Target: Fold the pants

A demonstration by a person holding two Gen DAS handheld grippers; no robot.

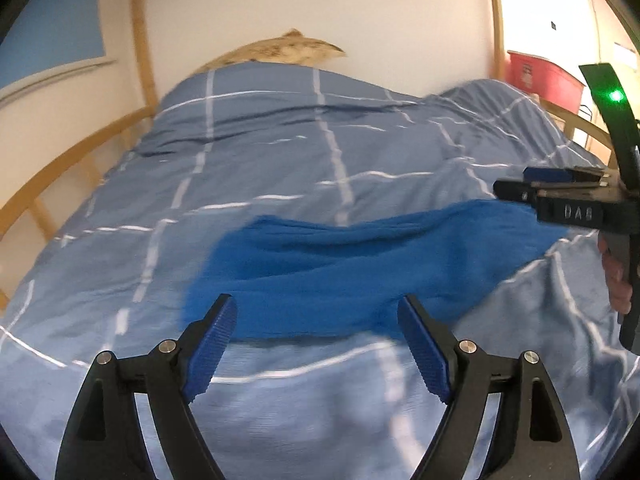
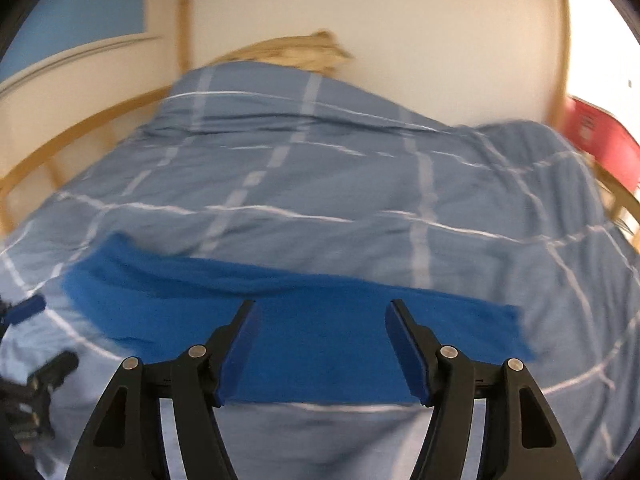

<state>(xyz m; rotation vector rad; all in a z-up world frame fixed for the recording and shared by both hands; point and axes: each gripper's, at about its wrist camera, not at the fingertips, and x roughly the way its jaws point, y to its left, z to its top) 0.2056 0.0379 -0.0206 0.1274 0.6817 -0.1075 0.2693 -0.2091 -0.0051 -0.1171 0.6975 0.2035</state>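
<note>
Two tools, left tool (image 1: pixel 316 312) and right tool (image 2: pixel 320 320) gaping empty, ribbed pads, crinkled blue pants (image 2: pixel 280 300), checked duvet (image 1: pixel 280 140)

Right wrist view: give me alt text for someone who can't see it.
Open right tongs hover above bright blue pants lying in a flat band across a blue checked duvet. Nothing is gripped. A wooden bed frame and pale wall lie beyond.

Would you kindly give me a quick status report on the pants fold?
Left gripper and right gripper open, empty. Bright blue fabric pants lying folded on blue checked duvet. Nothing in the way.
</note>
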